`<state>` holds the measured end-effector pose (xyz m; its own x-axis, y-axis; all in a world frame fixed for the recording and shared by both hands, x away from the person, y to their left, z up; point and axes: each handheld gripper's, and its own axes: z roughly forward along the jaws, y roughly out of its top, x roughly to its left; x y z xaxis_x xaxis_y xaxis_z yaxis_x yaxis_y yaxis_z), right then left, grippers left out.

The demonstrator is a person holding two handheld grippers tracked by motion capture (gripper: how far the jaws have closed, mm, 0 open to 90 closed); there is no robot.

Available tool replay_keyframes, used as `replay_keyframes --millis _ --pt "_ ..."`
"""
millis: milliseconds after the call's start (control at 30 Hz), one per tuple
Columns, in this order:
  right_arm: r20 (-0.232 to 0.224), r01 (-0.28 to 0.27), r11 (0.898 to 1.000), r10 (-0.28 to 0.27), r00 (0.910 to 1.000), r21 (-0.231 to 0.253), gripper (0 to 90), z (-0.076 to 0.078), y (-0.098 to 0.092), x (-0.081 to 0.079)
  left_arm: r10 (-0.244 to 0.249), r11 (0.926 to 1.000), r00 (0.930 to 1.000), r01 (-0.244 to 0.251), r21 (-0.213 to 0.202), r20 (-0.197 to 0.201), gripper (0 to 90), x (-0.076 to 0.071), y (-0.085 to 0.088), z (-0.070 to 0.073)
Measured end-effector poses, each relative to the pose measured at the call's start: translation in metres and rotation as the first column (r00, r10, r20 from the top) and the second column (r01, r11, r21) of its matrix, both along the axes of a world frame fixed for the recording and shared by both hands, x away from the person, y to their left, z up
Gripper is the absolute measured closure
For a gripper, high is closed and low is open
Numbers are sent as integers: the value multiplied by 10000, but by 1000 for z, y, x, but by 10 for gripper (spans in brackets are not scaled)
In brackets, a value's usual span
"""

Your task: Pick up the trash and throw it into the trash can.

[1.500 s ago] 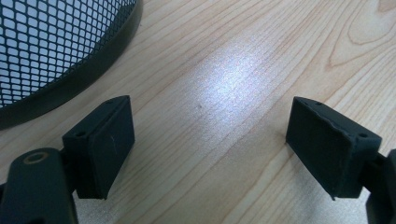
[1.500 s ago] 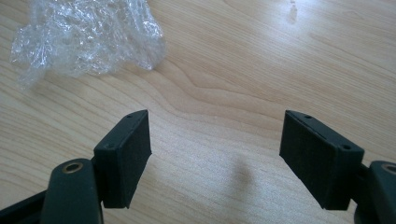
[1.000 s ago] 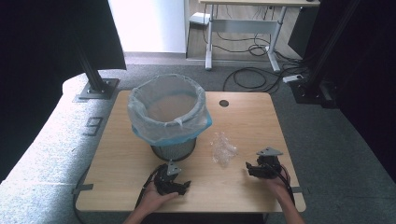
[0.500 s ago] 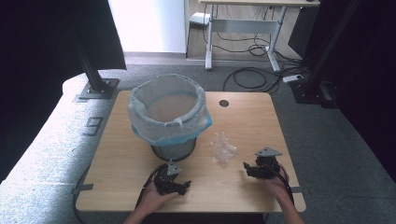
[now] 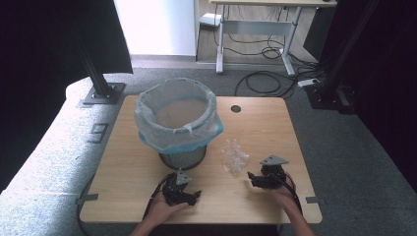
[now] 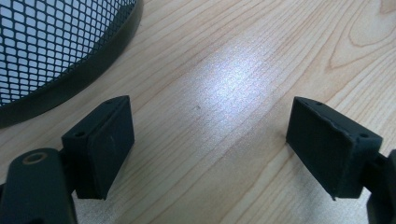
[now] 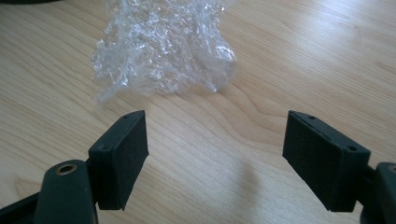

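Right gripper (image 5: 252,176) released, jaws wide, nothing between them. Crumpled plastic wrap (image 5: 234,156) lies on the bench (image 5: 275,128) just beside it, at its 11 o'clock. Left gripper (image 5: 195,195) also released, near mesh bin (image 5: 183,158) base.

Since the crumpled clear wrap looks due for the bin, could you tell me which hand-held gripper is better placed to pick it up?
Right hand-held gripper: open, aimed at the clear plastic wrap. Left faces bare table by the bin.
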<state>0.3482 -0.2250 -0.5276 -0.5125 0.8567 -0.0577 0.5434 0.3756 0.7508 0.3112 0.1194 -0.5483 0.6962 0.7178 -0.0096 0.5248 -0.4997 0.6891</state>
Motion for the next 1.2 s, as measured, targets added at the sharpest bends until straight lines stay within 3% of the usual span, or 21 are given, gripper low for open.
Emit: replay_keyframes --millis 300,533,700,833,900,933,1000,1033,1100,1200 --pt "361 -90 9965 60 9993 833 213 8 16 8 -5 10000 10000 5 4 -10 150 0 0 0" --pt "396 -309 9958 276 9988 859 211 5 33 16 -5 10000 10000 5 0 -10 150 0 -1 0" --pt "145 -526 9948 516 9986 869 210 -2 50 26 -16 10000 10000 16 -1 -13 150 0 -1 0" --pt "-127 -654 9965 662 9977 520 218 -13 62 35 -27 10000 10000 27 -7 -6 150 0 -1 0" --pt "-305 -490 9986 496 9983 196 332 -20 69 40 -37 10000 10000 37 -6 -7 150 0 -1 0" --pt "-305 -490 9986 496 9983 196 332 -20 69 40 -37 10000 10000 37 -6 -7 150 0 -1 0" --pt "-213 -291 9995 294 9993 150 514 -21 70 42 -52 10000 10000 52 -11 -7 150 0 -1 0" --pt "-213 -291 9995 294 9993 150 514 -21 70 42 -52 10000 10000 52 -11 -7 150 0 -1 0" --pt "-206 -342 9991 347 9992 236 688 -18 66 43 -65 10000 10000 65 6 -16 150 0 -1 0" --pt "-6 -424 9985 424 9991 340 743 -14 63 42 -62 10000 10000 62 21 -15 150 0 -1 0"
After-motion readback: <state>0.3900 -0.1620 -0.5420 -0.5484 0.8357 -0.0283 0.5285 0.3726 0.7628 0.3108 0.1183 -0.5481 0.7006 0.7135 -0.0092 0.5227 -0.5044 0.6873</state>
